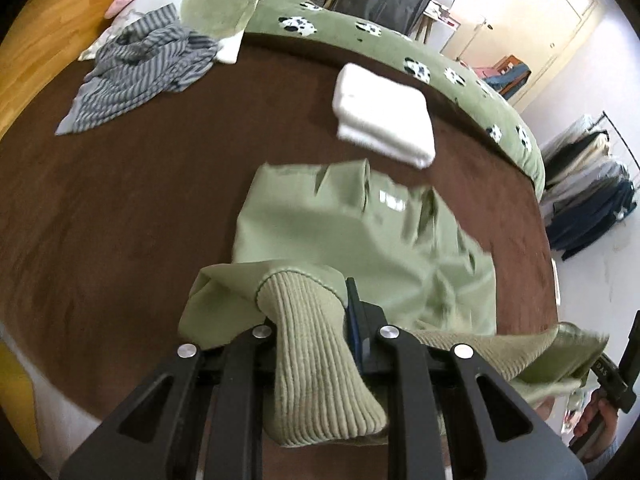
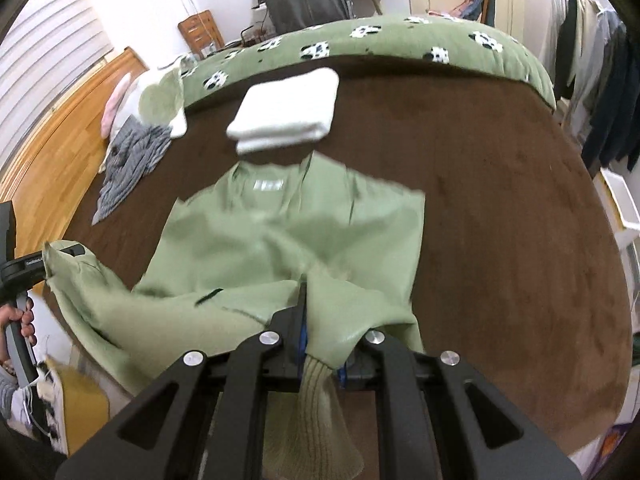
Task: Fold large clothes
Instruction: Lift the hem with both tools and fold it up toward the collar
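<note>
- Two grippers each grip the ribbed hem of a green sweater (image 1: 360, 232): the left gripper (image 1: 316, 320) and right gripper (image 2: 320, 344) have their fingers clamped on it.
- Its body lies on the brown bed (image 1: 140, 208).
- At 12 o'clock of it sits a folded white towel (image 1: 384, 116); at 10 o'clock, a striped garment (image 1: 140, 76).

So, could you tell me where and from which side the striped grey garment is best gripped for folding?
Probably at the near corner of the striped grey garment, coming from the open brown bed cover. There it lies flat in a thin point, while its far end is bunched against the pillow. Both grippers are shut on the green sweatshirt now.
</note>
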